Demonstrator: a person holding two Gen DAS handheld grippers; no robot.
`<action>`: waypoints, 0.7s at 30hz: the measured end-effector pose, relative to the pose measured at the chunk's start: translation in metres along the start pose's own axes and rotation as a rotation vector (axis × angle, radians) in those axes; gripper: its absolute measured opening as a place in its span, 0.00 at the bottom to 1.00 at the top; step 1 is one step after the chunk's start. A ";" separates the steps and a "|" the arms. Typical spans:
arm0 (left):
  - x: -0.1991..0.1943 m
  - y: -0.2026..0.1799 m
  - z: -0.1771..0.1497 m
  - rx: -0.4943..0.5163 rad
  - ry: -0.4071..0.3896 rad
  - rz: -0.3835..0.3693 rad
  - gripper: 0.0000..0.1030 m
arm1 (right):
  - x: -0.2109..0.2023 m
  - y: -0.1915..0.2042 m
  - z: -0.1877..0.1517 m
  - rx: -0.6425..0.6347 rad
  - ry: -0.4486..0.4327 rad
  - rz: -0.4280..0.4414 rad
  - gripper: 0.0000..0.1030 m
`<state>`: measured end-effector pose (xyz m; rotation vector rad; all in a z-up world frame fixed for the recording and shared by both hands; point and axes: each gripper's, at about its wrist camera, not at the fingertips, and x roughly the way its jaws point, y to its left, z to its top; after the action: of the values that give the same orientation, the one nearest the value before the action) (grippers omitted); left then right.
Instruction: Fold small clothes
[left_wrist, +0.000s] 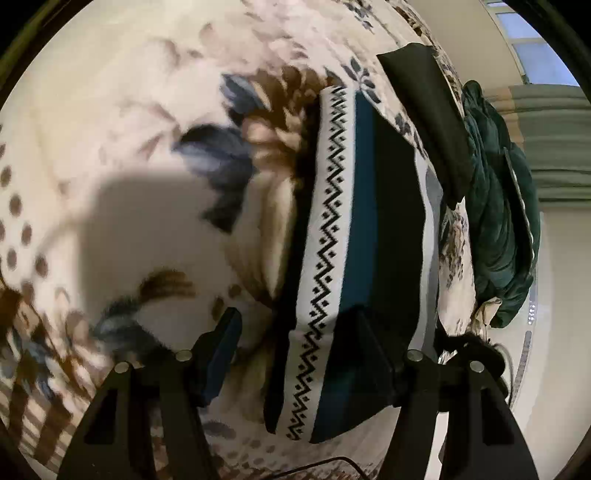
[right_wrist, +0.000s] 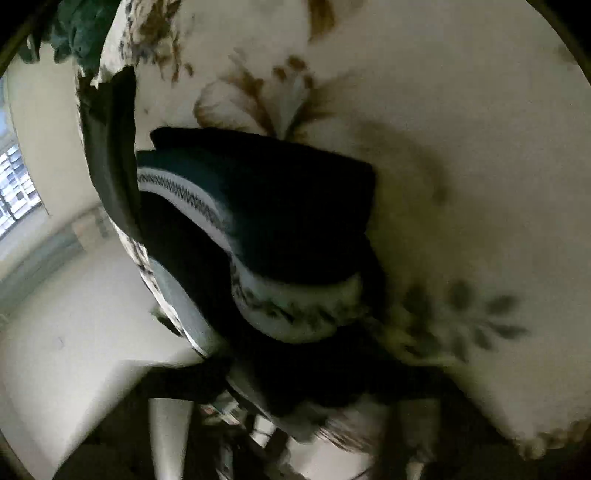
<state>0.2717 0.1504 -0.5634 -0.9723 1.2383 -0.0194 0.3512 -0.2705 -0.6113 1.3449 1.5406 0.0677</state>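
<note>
Two grippers work over your bedspread (left_wrist: 110, 92), where the folded garment (left_wrist: 354, 236) lies near its edge. Your left gripper (left_wrist: 295, 354) stands open, fingers straddling the garment's near end. Your right gripper (right_wrist: 295, 424) is blurred, so its jaws cannot be told.

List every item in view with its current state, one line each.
Striped garment: folded into a long strip, lying on the blanket.
Dark folded cloth: folded flat, beyond the striped garment.
Green bundle: crumpled, unfolded, at the bed's edge.
Floral blanket: spread flat.
Left gripper: open, straddling the garment's near end, pads not pressing.
Right gripper: too blurred to tell.
</note>
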 end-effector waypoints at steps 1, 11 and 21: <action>-0.001 -0.001 0.001 0.003 -0.002 -0.005 0.60 | -0.003 0.013 -0.003 -0.087 -0.035 -0.013 0.17; 0.006 0.003 -0.007 -0.001 0.024 -0.030 0.60 | -0.046 -0.010 -0.005 -0.299 -0.107 -0.131 0.51; 0.022 -0.003 -0.018 0.032 0.045 -0.029 0.65 | 0.001 0.012 -0.033 -0.390 -0.011 -0.291 0.31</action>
<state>0.2668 0.1264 -0.5788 -0.9659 1.2613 -0.0839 0.3368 -0.2471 -0.5899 0.8082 1.5998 0.1691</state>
